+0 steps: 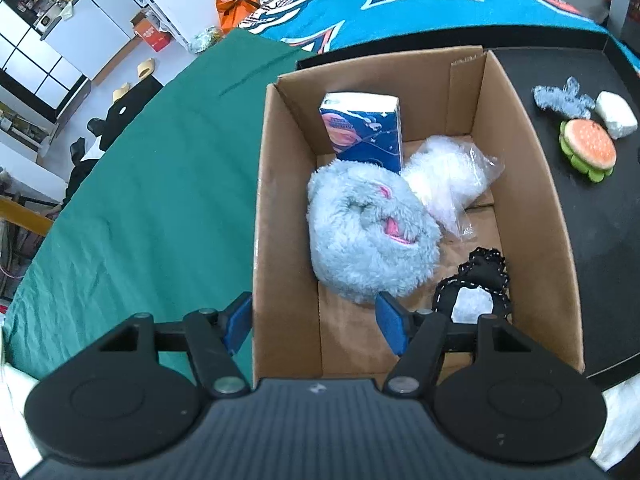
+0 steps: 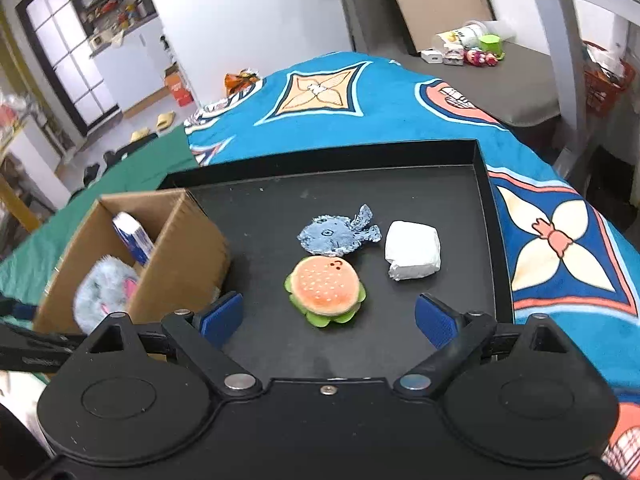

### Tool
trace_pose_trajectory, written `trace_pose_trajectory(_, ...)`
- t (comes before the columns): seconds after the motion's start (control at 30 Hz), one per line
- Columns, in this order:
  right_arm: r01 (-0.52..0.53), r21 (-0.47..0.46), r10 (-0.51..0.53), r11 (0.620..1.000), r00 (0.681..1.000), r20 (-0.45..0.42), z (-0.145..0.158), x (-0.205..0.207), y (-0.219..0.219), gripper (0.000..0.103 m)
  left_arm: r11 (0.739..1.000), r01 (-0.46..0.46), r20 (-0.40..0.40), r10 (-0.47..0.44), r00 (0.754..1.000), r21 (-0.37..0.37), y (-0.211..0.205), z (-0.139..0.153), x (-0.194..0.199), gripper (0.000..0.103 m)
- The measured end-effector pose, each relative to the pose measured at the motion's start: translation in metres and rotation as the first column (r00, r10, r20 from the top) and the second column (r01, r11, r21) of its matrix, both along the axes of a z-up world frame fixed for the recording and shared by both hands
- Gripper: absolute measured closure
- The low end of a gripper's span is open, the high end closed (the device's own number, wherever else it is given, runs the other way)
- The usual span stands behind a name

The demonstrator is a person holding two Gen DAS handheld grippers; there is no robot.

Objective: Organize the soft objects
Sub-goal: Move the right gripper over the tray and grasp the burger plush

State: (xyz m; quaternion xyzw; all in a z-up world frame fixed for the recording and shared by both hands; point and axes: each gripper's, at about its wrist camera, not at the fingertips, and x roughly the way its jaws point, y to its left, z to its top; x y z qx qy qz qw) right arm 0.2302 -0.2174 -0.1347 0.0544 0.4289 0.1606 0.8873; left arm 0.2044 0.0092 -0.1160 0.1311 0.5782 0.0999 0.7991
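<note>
Over the black tray, both the left tongs and right tongs gape empty, touching nothing.

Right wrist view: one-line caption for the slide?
Open right gripper above a burger plush, blue fish plush and white packet on the black tray, cardboard box alongside.

Matt corrugated cardboard box – fluffy grey plush toy, crinkly clear plastic bag; smooth black tray.
</note>
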Motion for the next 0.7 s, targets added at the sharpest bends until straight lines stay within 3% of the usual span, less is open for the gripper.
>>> trace_pose_trajectory(0.43, -0.049, -0.119, 0.051, 0.992, 0.999, 0.012, -0.034, 0.02, 0.007, 0.01, 0.995, 0.024, -0.052, -0.019, 0.998, 0.093, -0.015, -0.011, 0.009, 0.034)
trace_pose_trajectory(0.7, -0.055, -0.12, 0.057, 0.991, 0.998, 0.008, -0.046, 0.026, 0.009, 0.011, 0.992, 0.029, -0.077, -0.019, 0.997, 0.12, -0.021, -0.015, 0.011, 0.032)
